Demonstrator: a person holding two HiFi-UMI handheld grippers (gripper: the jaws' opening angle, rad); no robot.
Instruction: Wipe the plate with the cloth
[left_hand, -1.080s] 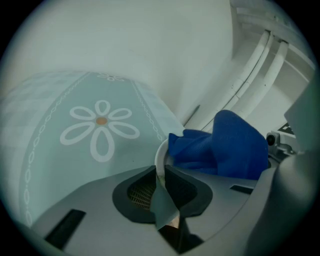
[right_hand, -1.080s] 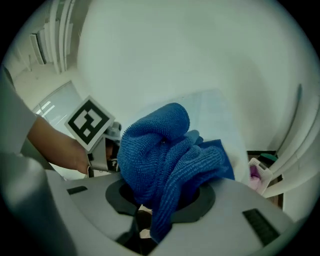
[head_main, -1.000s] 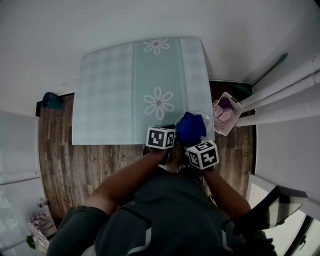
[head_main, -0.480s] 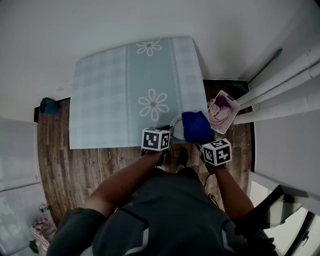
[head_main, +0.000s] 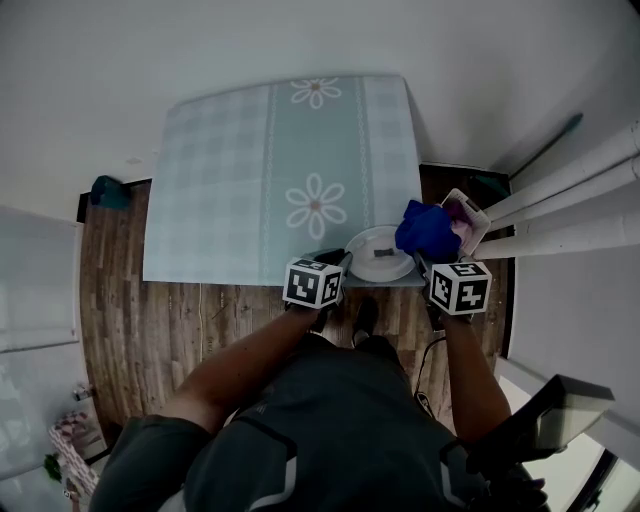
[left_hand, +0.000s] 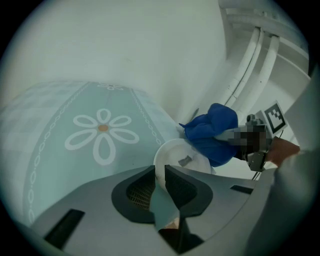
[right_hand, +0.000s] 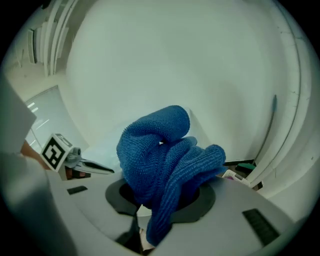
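White plate (head_main: 376, 264) face-up | left gripper (left_hand: 161, 173) grips rim | right gripper (right_hand: 158, 199): bunched cloth (right_hand: 159, 150)

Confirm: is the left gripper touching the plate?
Touching. The left gripper view shows the near rim of the plate pinched between the jaws of the left gripper, with no gap on either side.
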